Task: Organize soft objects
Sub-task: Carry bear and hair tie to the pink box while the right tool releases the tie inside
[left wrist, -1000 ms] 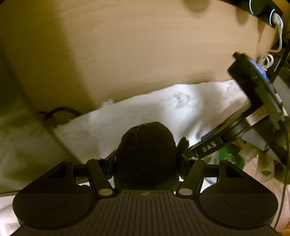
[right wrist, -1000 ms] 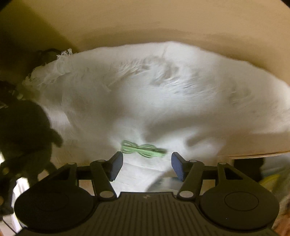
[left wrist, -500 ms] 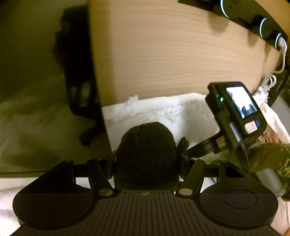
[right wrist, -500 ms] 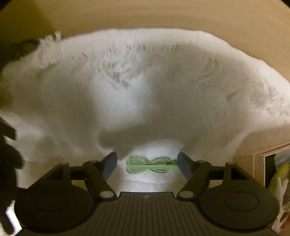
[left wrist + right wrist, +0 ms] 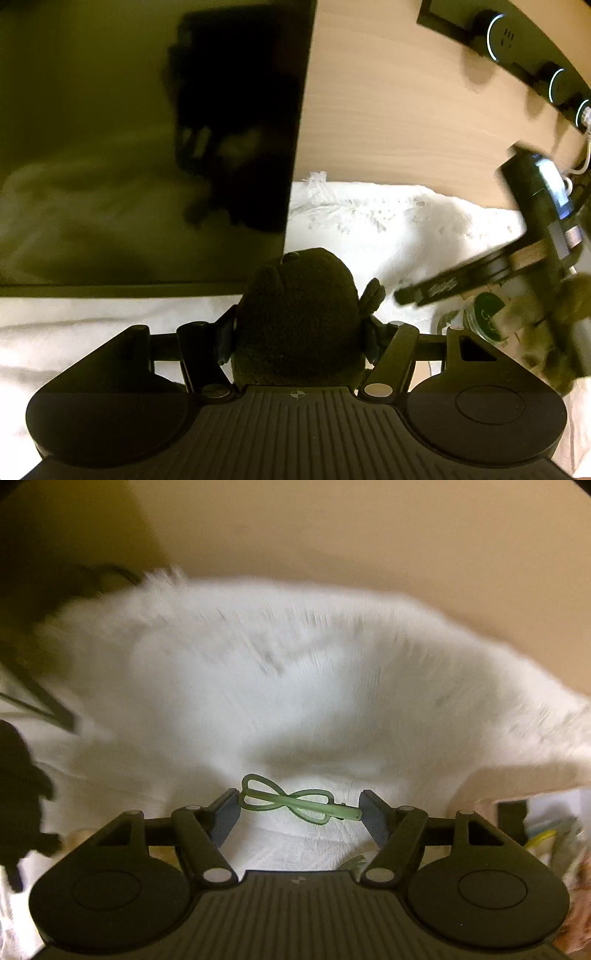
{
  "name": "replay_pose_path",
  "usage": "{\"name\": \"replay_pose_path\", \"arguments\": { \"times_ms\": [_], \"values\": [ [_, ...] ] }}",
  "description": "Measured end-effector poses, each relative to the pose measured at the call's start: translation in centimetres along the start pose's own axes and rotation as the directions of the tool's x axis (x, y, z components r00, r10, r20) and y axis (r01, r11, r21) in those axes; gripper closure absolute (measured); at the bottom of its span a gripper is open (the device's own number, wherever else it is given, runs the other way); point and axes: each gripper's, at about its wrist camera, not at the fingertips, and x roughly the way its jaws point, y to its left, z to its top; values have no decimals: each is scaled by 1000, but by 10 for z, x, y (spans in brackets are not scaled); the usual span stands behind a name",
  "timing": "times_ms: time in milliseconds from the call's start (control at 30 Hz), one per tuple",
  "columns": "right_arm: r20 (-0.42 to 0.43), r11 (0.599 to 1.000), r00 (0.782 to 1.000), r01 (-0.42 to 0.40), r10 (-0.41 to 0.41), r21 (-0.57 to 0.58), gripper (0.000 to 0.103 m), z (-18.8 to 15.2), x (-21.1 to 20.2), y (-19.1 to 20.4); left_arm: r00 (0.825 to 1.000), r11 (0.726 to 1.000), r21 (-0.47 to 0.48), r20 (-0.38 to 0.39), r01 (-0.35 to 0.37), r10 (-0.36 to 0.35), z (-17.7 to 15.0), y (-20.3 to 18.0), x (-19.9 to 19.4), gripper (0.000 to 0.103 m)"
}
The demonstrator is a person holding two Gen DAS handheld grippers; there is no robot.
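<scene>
Dark plush toy (image 5: 297,317) sits clamped between the left gripper's (image 5: 299,334) jaws, carried clear above the white fringed towel (image 5: 406,236). Right gripper (image 5: 299,814) has just been closing a little; its jaws bracket a green bow-shaped clip (image 5: 295,805) lying on the towel, left pad touching it, right pad near its tip, no firm pinch visible. Step in hand looks like transport of the plush; next calls for choosing a resting spot, then releasing.

Dark plush toy (image 5: 297,314) upright, clamped; green bow-shaped clip (image 5: 295,805) on white cloth (image 5: 258,686).
</scene>
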Motion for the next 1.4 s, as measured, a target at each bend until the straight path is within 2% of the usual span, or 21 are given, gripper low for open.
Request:
{"name": "replay_pose_path", "arguments": {
  "times_ms": [200, 300, 433, 600, 767, 867, 1000, 1133, 1233, 1267, 1400],
  "values": [
    [147, 993, 985, -80, 93, -89, 32, -5, -85, -6, 999, 999, -30, 49, -13, 14, -4, -11, -38, 34],
    [191, 983, 970, -122, 148, -138, 32, -20, -118, -7, 998, 999, -48, 60, -14, 17, -6, -22, -52, 34],
    [224, 968, 953, -159, 202, -195, 32, -34, -151, -27, 999, 999, -50, 55, -1, 4, -7, -42, -59, 34],
    [253, 960, 944, -153, 212, -234, 32, -57, -178, -64, 999, 999, -9, 26, 36, -36, -5, -86, -47, 34],
    [282, 970, 946, -96, 158, -224, 32, -77, -180, -118, 992, 991, 52, -36, 122, -120, -4, -143, -18, 34],
    [298, 979, 948, -52, 109, -195, 32, -87, -178, -153, 978, 977, 79, -83, 196, -190, -5, -182, 7, 34],
    [299, 993, 953, -7, 42, -119, 32, -94, -173, -200, 948, 947, 111, -135, 302, -286, -4, -235, 38, 34],
    [295, 998, 955, 49, -37, -32, 32, -95, -160, -236, 907, 907, 109, -161, 408, -389, -5, -284, 66, 34],
    [288, 998, 956, 62, -62, 11, 32, -93, -150, -252, 875, 878, 77, -167, 472, -455, -9, -311, 93, 34],
    [287, 998, 956, 61, -64, 20, 32, -95, -148, -256, 872, 876, 74, -169, 477, -460, -12, -321, 104, 34],
    [276, 998, 960, 37, -48, 47, 32, -94, -138, -262, 887, 888, 116, -197, 445, -418, -27, -342, 143, 34]
  ]
}}
